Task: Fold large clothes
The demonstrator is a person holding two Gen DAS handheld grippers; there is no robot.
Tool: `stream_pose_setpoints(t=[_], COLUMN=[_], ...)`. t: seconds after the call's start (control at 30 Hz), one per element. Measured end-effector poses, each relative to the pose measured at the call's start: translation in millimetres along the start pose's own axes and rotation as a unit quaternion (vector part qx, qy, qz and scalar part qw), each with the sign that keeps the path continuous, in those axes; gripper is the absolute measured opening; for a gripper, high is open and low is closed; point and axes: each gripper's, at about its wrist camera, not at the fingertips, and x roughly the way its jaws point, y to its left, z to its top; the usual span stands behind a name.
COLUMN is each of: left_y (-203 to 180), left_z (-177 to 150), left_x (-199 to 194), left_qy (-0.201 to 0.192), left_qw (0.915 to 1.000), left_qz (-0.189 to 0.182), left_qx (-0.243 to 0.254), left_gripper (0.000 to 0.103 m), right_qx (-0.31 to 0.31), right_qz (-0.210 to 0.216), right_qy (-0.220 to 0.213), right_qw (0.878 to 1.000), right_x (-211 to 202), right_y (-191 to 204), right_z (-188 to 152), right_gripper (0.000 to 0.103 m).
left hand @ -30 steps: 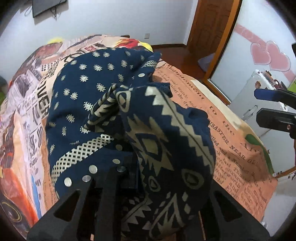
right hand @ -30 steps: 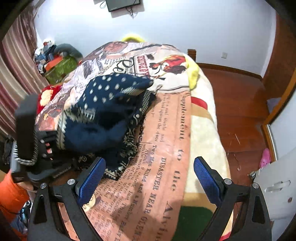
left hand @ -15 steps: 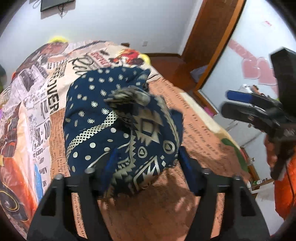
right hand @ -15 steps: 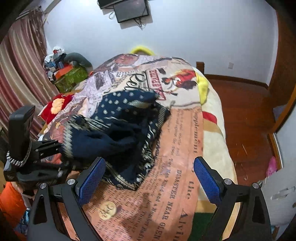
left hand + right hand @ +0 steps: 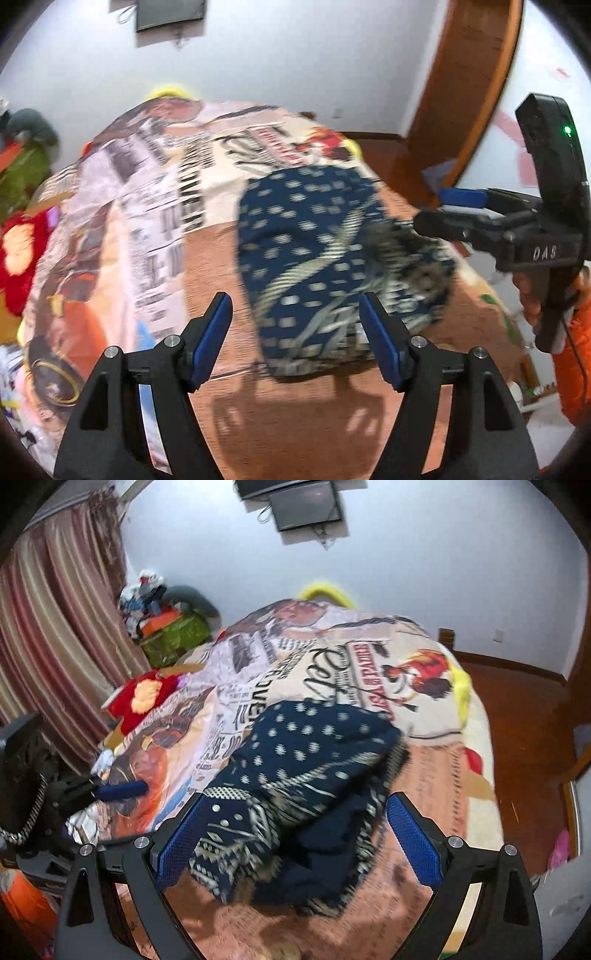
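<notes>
A navy garment with white dots and a pale geometric border (image 5: 325, 266) lies bunched in a heap on the bed; it also shows in the right wrist view (image 5: 306, 797). My left gripper (image 5: 299, 336) is open and empty, held just before the heap's near edge. My right gripper (image 5: 295, 842) is open and empty, its blue pads (image 5: 413, 834) on either side of the heap's near end; from the left wrist view it appears at the right (image 5: 465, 206), beside the heap.
The bed is covered by a newspaper-print blanket (image 5: 332, 664). Red and green bundles (image 5: 144, 694) and a curtain (image 5: 48, 635) stand at the left. Wooden floor (image 5: 517, 701) and a door frame (image 5: 461, 92) lie right of the bed. A screen hangs on the far wall (image 5: 306, 506).
My left gripper let go of the garment, opened and drew back; the cloth dropped into a heap. My right gripper moved in toward the heap's near end.
</notes>
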Motion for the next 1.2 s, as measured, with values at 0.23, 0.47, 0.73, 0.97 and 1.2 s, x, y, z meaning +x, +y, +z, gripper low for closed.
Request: stream_pose_setpoints(t=[0.23,0.47,0.73,0.97,1.2], left_y=[29.3,39.1,33.3,40.0,61.5], left_z=[-6.9,-9.1,-2.6,17.8,27.8], left_x=[22.9,42.1,46.7,57.6,109.7], left_qy=[0.021,0.031,0.026,0.020,0.090], left_qw=[0.9995,0.9990,0.9995,0.9992,0.9844], left_qz=[0.015,0.010,0.011,-0.004,-0.100], left_qx=[-0.020,-0.029,-0.015,-0.034,-0.113], left_gripper=[0.070,0.070,0.070,0.070,0.073], right_qx=[-0.016,0.081,0.119,0.083,0.129], right_qz=[-0.045,-0.038,-0.017,-0.001,0.016], right_qy=[0.063,0.105,0.104,0.050,0.092], right_qw=[0.997,0.990,0.987,0.995,0.987], right_x=[53.6,61.2,42.2,26.0,78.8], right_y=[-9.6,-67.4,-79.8,-59.5,-77.5], right_z=[-22.0,-77.3,-80.1,-33.5,-19.2], right_gripper=[0.096,0.097,0.097,0.097,0.097])
